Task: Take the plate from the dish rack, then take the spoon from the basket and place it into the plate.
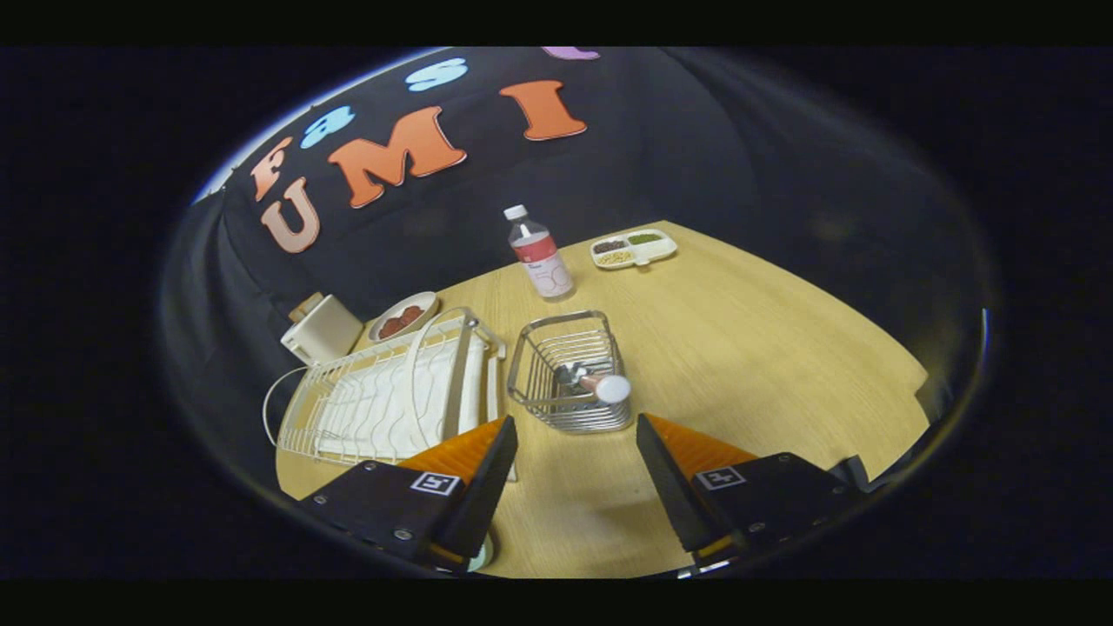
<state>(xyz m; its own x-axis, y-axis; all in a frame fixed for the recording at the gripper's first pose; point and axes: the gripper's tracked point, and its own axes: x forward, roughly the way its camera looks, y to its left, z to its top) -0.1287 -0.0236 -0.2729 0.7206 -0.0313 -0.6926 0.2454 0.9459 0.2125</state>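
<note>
A wire basket (565, 369) stands on the wooden table (739, 348) just ahead of my fingertips, slightly left of the gap's middle. A spoon (600, 384) leans inside it, its round pale handle end poking over the near right rim. The white wire dish rack (391, 396) lies left of the basket, partly behind my left finger; I cannot make out a plate standing in it. A pale rounded edge (483, 556) peeks out under the left finger, too little to identify. My gripper (575, 424) hangs above the table, open, with nothing between its fingers.
Beyond the basket stands a clear bottle (541, 256) with a red label. A divided white tray (633, 248) of beans sits at the table's far edge. Behind the rack are a small bowl (404, 317) with red pieces and a white boxy object (322, 329).
</note>
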